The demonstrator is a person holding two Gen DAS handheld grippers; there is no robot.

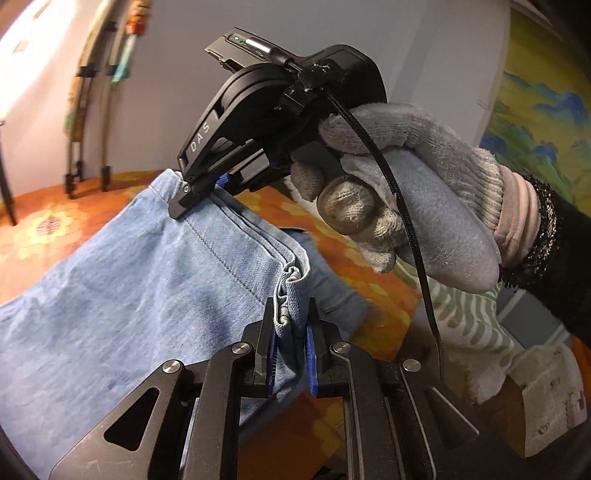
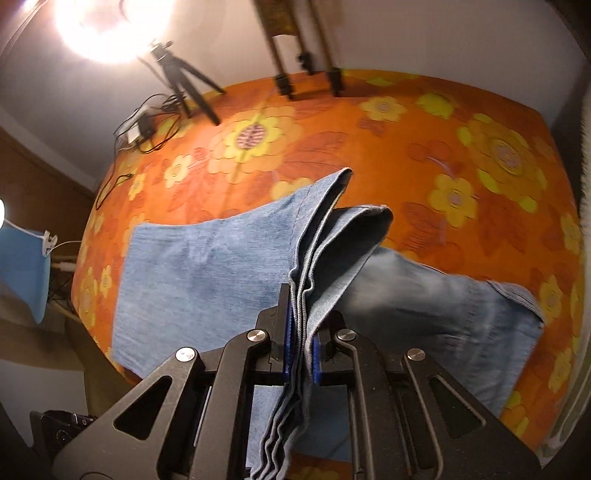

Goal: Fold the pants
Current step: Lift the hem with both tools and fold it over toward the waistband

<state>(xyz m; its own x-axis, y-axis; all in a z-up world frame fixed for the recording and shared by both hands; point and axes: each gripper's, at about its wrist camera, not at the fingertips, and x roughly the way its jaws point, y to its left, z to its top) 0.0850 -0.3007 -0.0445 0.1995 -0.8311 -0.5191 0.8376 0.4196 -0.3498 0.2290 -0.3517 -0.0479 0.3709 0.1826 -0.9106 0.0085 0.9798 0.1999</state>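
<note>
The light blue denim pants [image 1: 122, 295] hang lifted above an orange flowered table [image 1: 362, 273]. My left gripper [image 1: 291, 314] is shut on a bunched hem edge of the pants. My right gripper [image 1: 192, 201], held by a gloved hand [image 1: 406, 192], shows in the left wrist view pinching the hem at its far corner. In the right wrist view my right gripper [image 2: 301, 306] is shut on several stacked hem layers of the pants [image 2: 207, 266], whose lower part lies on the table [image 2: 443, 147].
A tripod [image 2: 181, 85] with cables and a bright lamp [image 2: 110, 26] stand beyond the table's far left. Wooden frame legs [image 2: 306, 74] stand at the far edge. A green-striped cloth [image 1: 469, 317] lies at the right. A blue cloth [image 2: 22, 266] hangs at left.
</note>
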